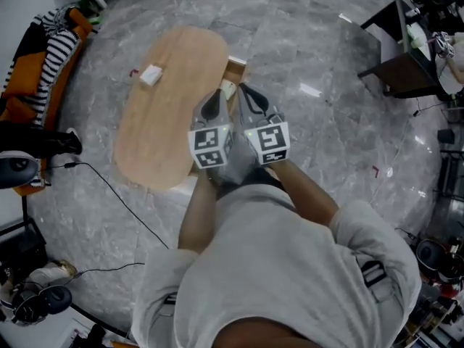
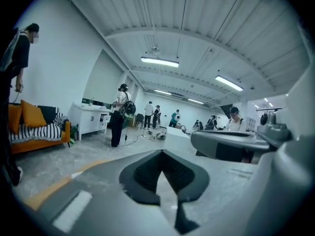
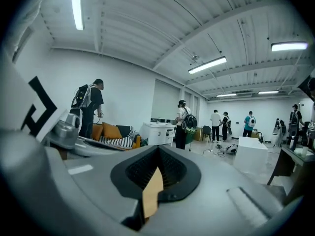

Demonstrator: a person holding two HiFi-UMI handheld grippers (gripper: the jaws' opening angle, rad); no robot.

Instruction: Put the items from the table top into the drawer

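From the head view I look down on an oval wooden table (image 1: 163,133). A small white item (image 1: 150,75) lies near its far left end. At the table's right side a wooden drawer (image 1: 236,69) stands pulled out. I hold both grippers side by side, high above the table's right edge and pointing nearly level across the room. The left gripper (image 1: 212,98) (image 2: 162,154) has its jaws together with nothing between them. The right gripper (image 1: 245,93) (image 3: 158,150) is likewise shut and empty; a sliver of the wooden table shows through the slit below its tips.
An orange sofa with striped cushions (image 1: 43,49) stands at the left. A black cable (image 1: 109,187) runs over the marble floor. A dark desk (image 1: 399,56) is at the top right. Several people (image 2: 120,114) stand across the room, by a white cabinet (image 2: 91,117).
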